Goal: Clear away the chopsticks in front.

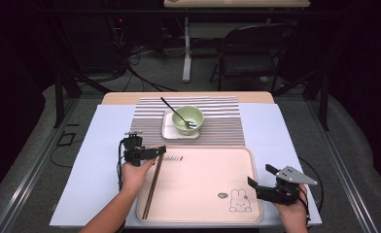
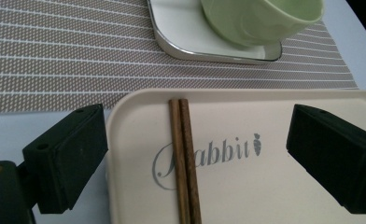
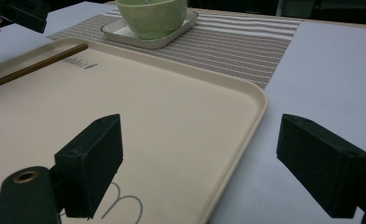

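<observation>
While both hands sit at the near edge of the table, I note the right gripper [image 1: 261, 180] by the cream tray's [image 1: 203, 204] near right corner, jaws spread wide with nothing between them; in the right gripper view they straddle the tray's rim. My left gripper [image 1: 160, 151] hovers over the tray's far left corner, jaws also wide and empty. Between them in the left gripper view I see the brown chopsticks [image 2: 185, 154], lying side by side and touching, flat on the tray along its left edge, crossing the printed "Rabbit" lettering. Beyond the tray lies the striped placemat [image 1: 217, 131], carrying a white dish [image 1: 168, 130] with a green bowl [image 1: 187, 119] and a black-handled spoon [image 1: 176, 114] resting in it.
</observation>
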The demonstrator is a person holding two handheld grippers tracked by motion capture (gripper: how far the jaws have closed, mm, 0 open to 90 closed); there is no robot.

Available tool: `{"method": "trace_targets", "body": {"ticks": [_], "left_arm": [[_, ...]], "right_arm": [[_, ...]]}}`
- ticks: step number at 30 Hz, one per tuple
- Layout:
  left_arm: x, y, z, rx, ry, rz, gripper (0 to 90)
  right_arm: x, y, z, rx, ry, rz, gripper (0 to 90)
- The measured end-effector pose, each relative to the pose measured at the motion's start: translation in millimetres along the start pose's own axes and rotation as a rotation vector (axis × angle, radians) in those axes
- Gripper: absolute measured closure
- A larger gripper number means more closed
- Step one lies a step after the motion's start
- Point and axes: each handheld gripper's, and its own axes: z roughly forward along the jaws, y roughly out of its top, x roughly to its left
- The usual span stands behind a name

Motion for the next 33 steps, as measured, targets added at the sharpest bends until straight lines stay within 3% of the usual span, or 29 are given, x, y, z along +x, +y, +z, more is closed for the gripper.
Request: {"method": "trace_targets", "body": {"ticks": [15,33], "left_arm": [[-5.2,23.7,7.0,-0.016,0.021,0.0,5.9],[-0.7,44.4,17.8,-0.041,0.02,-0.043,7.0]], "right_arm": [[0.0,0.2,-0.4,-0.001,0.002,-0.003,14.0],[0.0,0.3,-0.5,-0.003,0.004,-0.003,14.0]]}}
